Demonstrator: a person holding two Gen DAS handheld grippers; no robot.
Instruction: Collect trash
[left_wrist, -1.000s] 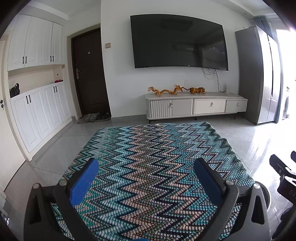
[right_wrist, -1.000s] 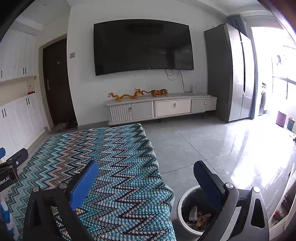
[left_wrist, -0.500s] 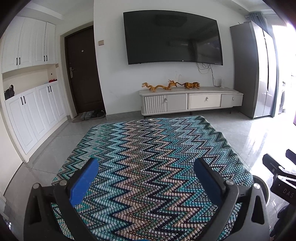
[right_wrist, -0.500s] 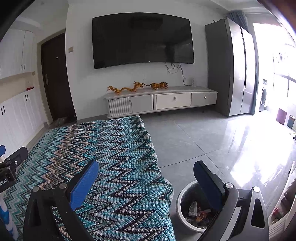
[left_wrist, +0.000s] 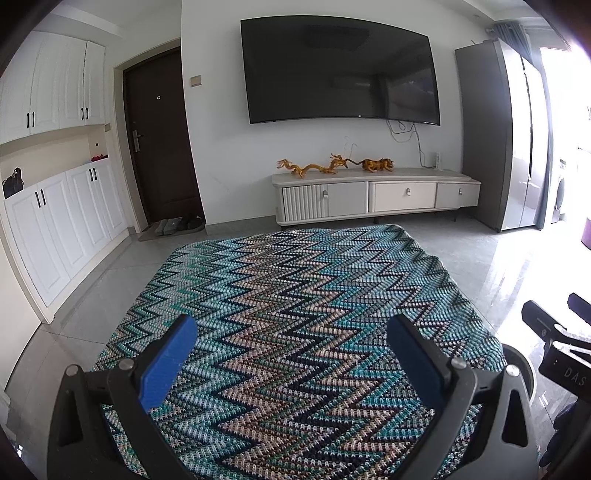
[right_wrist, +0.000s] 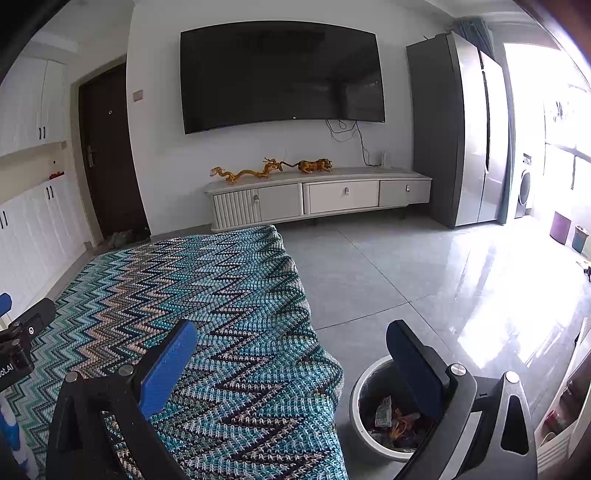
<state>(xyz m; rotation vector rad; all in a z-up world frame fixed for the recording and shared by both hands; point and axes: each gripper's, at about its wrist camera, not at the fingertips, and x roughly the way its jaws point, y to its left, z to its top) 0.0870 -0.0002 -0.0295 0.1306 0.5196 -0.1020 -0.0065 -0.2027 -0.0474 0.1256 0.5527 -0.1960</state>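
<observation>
Left wrist view first: my left gripper (left_wrist: 291, 354) hangs above the zigzag-knit cloth (left_wrist: 295, 295), blue pads spread wide and nothing between them. The cloth, in teal, tan and navy chevrons, covers the whole surface under me. Beyond it I see grey floor tiles (left_wrist: 480, 254), a white TV cabinet (left_wrist: 373, 195) with golden dragon figurines (left_wrist: 314, 168) on top, and a big dark television (left_wrist: 340, 74) on the wall above. A dark entrance door (left_wrist: 159, 140) stands at the left, beside white cupboards (left_wrist: 62, 206). At the far right edge, part of my other tool pokes in, with a rim of the trash bin (left_wrist: 521, 363) just showing behind my right finger.

Over to the right wrist view: my right gripper (right_wrist: 291, 354) is also spread wide and empty. Its left pad sits over the cloth's edge, its right pad over the trash bin (right_wrist: 364, 424), which stands on the floor just beside the draped cloth. Inside the bin I make out crumpled wrappers (right_wrist: 397, 421), the collected trash. A tall grey refrigerator (right_wrist: 458, 129) stands at the right, near bright windows.
</observation>
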